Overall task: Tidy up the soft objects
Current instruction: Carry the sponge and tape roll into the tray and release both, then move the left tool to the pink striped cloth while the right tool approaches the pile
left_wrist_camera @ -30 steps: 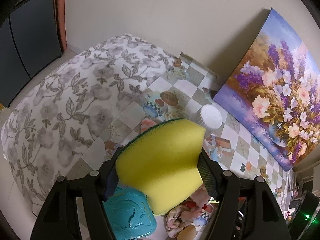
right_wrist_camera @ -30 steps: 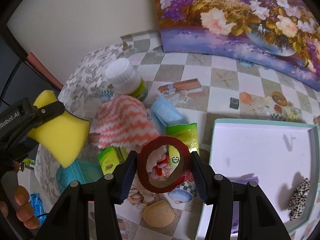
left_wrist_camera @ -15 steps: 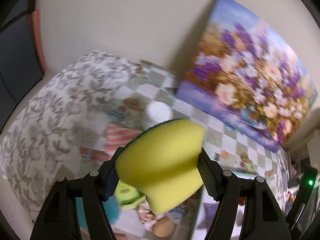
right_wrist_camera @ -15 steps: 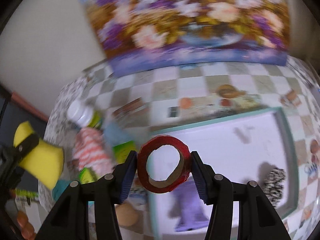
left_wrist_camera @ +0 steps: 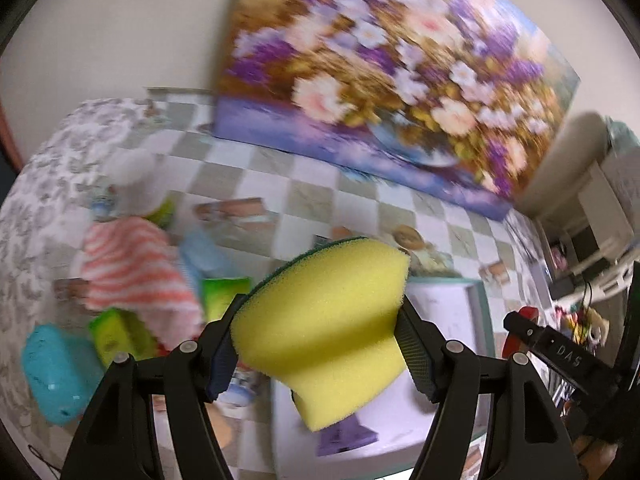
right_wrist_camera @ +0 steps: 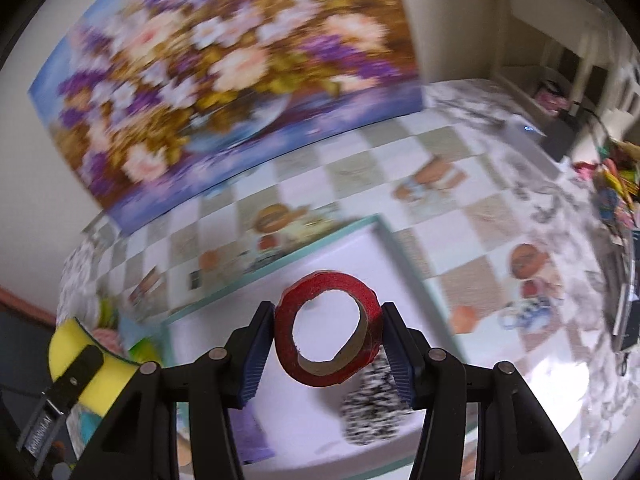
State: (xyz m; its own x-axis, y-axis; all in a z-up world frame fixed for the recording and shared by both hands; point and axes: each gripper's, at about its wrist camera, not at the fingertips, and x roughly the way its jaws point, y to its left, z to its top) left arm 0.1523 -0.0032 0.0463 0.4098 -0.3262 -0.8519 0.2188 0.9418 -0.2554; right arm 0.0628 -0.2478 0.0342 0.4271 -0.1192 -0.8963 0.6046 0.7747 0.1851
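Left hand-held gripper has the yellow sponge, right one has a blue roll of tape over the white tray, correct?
Not quite: the roll of tape is red, not blue, as the right wrist view shows. The rest holds: the left hand-held gripper holds the yellow sponge, the right hand-held gripper is over the white tray.

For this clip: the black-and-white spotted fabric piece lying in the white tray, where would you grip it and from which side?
Probably across its narrow width, coming straight down from above. The spotted fabric piece lies low and flat on the tray floor, so a side approach would hit the rim. It is blurred and partly hidden behind the right gripper, which is occupied with the red tape roll.
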